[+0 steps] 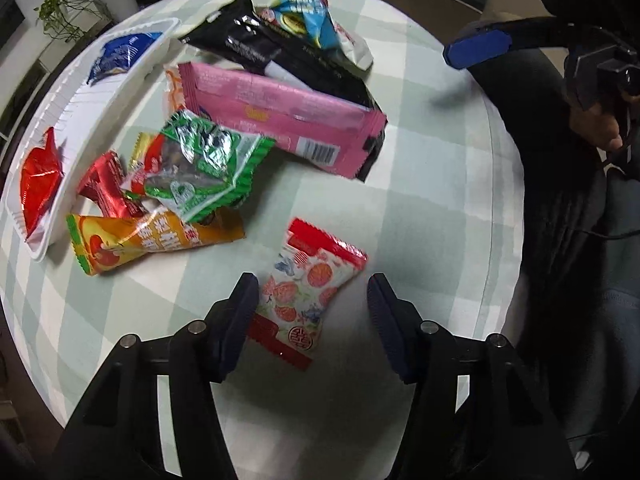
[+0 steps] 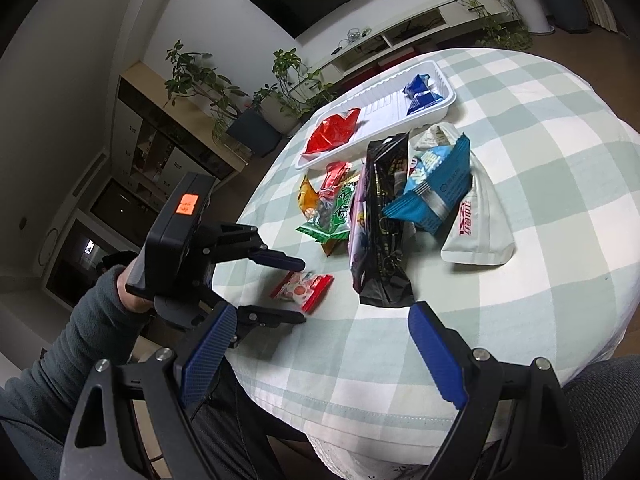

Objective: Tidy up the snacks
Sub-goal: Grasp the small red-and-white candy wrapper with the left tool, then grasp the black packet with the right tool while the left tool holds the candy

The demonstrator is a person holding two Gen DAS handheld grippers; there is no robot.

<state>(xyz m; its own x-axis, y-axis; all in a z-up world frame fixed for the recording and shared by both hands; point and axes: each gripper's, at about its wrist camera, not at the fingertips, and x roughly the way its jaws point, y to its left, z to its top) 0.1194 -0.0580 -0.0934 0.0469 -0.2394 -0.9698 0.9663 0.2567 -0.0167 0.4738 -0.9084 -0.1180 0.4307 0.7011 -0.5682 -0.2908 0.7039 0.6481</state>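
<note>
A small red-and-white candy packet (image 1: 316, 268) (image 2: 298, 290) lies flat on the checked tablecloth. My left gripper (image 1: 312, 286) (image 2: 303, 291) points steeply down over it, open, one finger on each side; the left finger (image 1: 240, 312) meets the packet's edge and the other stands apart. A white tray (image 1: 92, 108) (image 2: 384, 104) at the far side holds a red packet (image 1: 38, 184) (image 2: 332, 134) and a blue packet (image 1: 120, 54) (image 2: 422, 96). My right gripper (image 2: 323, 312) hovers open over the near table edge with nothing between its fingers.
A loose pile lies beside the tray: a pink pack (image 1: 280, 120), a black bag (image 2: 380, 220), a green packet (image 1: 204, 168), an orange one (image 1: 152, 240), a blue bag (image 2: 432, 192), a white pouch (image 2: 480, 224). The round table's edge drops off close by.
</note>
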